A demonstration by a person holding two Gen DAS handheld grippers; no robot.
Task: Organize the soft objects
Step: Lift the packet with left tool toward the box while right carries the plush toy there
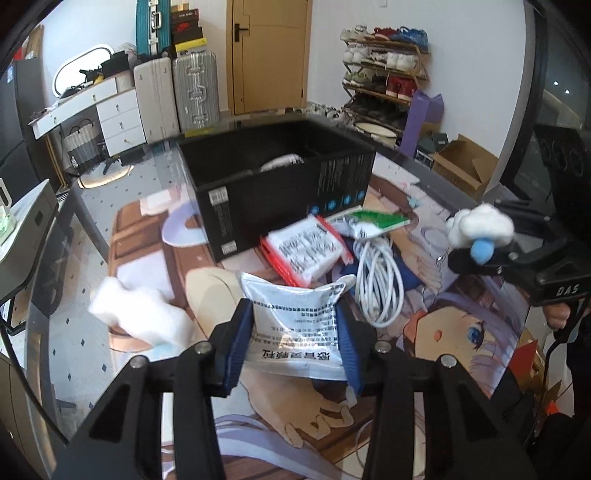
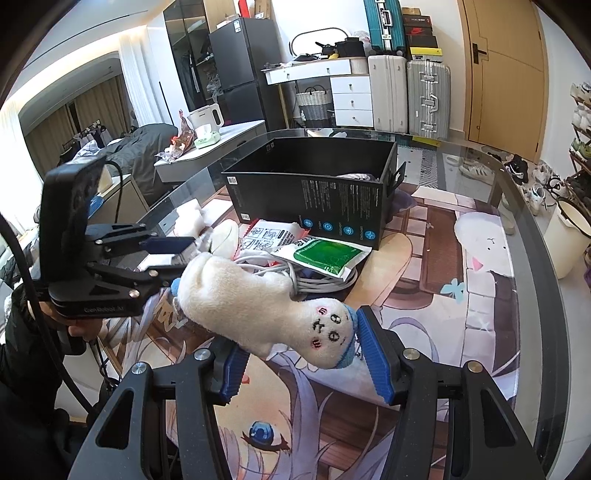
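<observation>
Where fingers (image 1: pixel 236 343) pinch, silver pouch (image 1: pixel 295 314) between

A tan door (image 2: pixel 506 74) stands in the white back wall. Left of the door are two upright suitcases (image 2: pixel 408 98), a teal case (image 2: pixel 382 24) and boxes stacked above them, then a white drawer unit (image 2: pixel 351 96) under an oval mirror (image 2: pixel 317 38). Further left is a dark fridge (image 2: pixel 243 70). Right of the door a shoe rack (image 1: pixel 386 79) holds shoes. Daylight glares on the glass tabletop (image 2: pixel 524 206).
</observation>
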